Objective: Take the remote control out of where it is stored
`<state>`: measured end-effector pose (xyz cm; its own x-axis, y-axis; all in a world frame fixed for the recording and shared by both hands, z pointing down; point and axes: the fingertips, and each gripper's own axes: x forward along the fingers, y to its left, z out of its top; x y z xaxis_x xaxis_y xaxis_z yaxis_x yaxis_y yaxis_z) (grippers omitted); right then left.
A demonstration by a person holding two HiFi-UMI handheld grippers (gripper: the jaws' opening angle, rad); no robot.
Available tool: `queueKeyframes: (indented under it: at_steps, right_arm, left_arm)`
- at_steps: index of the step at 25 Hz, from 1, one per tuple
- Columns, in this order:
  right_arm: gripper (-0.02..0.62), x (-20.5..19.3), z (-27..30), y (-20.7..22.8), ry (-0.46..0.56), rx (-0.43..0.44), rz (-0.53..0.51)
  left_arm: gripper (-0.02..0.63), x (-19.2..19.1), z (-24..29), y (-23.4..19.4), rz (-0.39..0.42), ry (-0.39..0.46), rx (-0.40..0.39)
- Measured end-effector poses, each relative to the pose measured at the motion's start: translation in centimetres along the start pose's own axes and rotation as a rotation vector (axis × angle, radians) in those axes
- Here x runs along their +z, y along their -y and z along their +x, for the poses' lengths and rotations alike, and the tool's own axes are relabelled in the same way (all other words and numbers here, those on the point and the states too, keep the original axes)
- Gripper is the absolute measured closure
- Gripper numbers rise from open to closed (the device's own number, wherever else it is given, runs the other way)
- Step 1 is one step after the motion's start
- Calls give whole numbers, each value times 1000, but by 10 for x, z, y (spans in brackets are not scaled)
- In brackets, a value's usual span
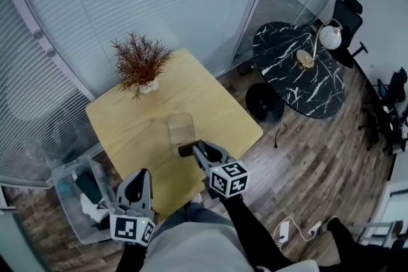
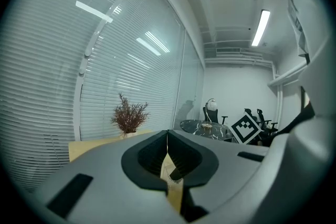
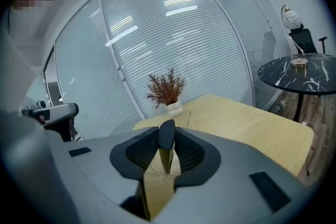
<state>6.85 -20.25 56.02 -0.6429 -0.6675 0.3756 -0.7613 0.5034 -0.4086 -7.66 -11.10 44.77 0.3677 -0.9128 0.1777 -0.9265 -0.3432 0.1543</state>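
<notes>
A dark slim remote control [image 1: 185, 150] is clamped between the jaws of my right gripper [image 1: 195, 148], just above the near part of the light wooden table [image 1: 217, 105]. In the right gripper view the remote control [image 3: 166, 132] stands end-on between the jaws of the right gripper [image 3: 167, 145]. A clear plastic holder [image 1: 181, 128] sits on the table just beyond it, faint in the right gripper view as the clear holder [image 3: 181, 116]. My left gripper [image 1: 139, 176] hangs at the table's near left corner. In its own view the left gripper [image 2: 168, 136] has jaws meeting with nothing between them.
A dried reddish plant in a white pot [image 1: 141, 65] stands at the table's far left corner. A clear storage bin [image 1: 76, 197] with odds and ends sits on the floor left. A black marble table [image 1: 299, 70] with a lamp [image 1: 329, 36] and office chairs [image 1: 347, 16] lie to the right.
</notes>
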Motion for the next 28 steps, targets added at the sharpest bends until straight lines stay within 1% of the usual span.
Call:
queueKeyframes:
  at_steps: [28]
  right_arm:
    - [497,11,-8,-3,30,9,-3]
  left_arm:
    - [598,4,-1,2,-1,14,4]
